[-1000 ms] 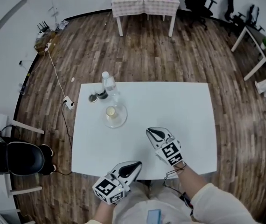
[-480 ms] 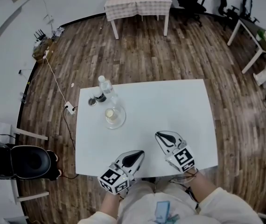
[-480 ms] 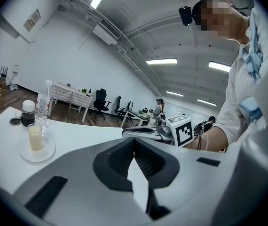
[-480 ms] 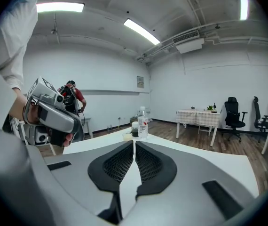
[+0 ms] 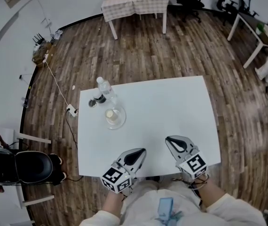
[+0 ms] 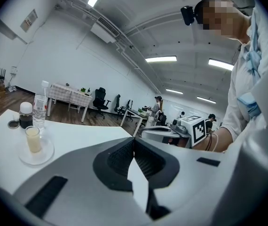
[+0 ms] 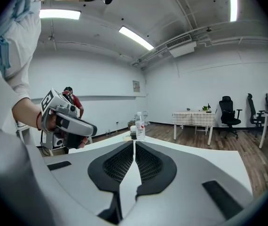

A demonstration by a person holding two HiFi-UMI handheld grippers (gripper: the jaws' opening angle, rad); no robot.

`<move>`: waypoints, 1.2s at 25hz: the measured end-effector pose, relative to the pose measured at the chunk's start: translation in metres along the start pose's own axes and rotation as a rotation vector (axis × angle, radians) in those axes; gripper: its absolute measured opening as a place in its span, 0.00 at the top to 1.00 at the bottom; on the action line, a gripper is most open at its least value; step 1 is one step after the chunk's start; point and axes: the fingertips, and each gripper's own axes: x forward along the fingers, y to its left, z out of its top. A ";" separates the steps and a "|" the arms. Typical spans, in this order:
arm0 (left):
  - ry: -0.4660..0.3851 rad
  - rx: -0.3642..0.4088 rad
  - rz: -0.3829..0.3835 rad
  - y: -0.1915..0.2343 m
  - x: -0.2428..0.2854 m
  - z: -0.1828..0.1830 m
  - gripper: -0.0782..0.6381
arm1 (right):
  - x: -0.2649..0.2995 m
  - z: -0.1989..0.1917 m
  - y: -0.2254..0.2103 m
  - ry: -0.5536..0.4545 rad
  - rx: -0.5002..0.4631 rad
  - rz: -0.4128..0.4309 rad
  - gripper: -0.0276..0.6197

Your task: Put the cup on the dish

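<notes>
A small cup (image 5: 110, 114) of pale yellowish liquid stands upright on a clear glass dish (image 5: 121, 122) at the table's left. The left gripper view shows the same cup (image 6: 32, 139) and dish (image 6: 47, 153) far off to its left. My left gripper (image 5: 142, 150) hovers at the table's front edge, jaws shut with nothing between them. My right gripper (image 5: 168, 139) is beside it to the right, also shut and empty. Both grippers are well short of the cup. In the gripper views the left gripper (image 6: 134, 141) and the right gripper (image 7: 134, 143) have their pads pressed together.
A clear water bottle (image 5: 104, 87) and a small dark jar (image 5: 100, 98) with its cap (image 5: 92, 103) beside it stand just behind the dish. The white table (image 5: 171, 107) stands on a wood floor. A black chair (image 5: 19, 166) is at the left, and another table (image 5: 133, 1) is far behind.
My right gripper has drawn back toward the front edge and to the right. The left gripper has barely shifted. Cup and dish have not moved.
</notes>
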 end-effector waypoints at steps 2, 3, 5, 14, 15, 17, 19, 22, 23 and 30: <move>0.000 0.006 -0.004 -0.001 0.001 -0.001 0.89 | -0.007 0.002 0.003 -0.001 0.001 0.012 0.90; 0.000 0.008 -0.006 -0.003 0.000 -0.001 0.89 | -0.011 0.002 0.006 0.001 0.001 0.020 0.90; 0.007 0.009 -0.007 -0.006 -0.001 -0.001 0.89 | -0.018 0.003 0.012 0.003 0.001 0.033 0.90; 0.023 0.019 -0.014 -0.019 -0.002 -0.003 0.89 | -0.038 0.007 0.033 0.000 0.010 0.068 0.90; 0.025 0.020 -0.015 -0.020 -0.002 -0.003 0.89 | -0.039 0.008 0.034 0.000 0.012 0.070 0.90; 0.024 0.025 -0.019 -0.021 -0.001 -0.004 0.89 | -0.038 0.008 0.037 0.002 0.013 0.079 0.90; 0.026 0.027 -0.023 -0.022 -0.001 -0.004 0.89 | -0.036 0.008 0.039 0.008 0.008 0.085 0.90; 0.027 0.023 -0.031 -0.027 -0.001 -0.007 0.89 | -0.039 0.010 0.041 0.019 0.004 0.078 0.91; 0.027 0.022 -0.034 -0.030 -0.001 -0.007 0.89 | -0.041 0.010 0.041 0.025 0.008 0.076 0.91; 0.023 0.038 -0.032 -0.033 -0.001 0.000 0.89 | -0.042 0.015 0.037 0.034 0.034 0.108 0.91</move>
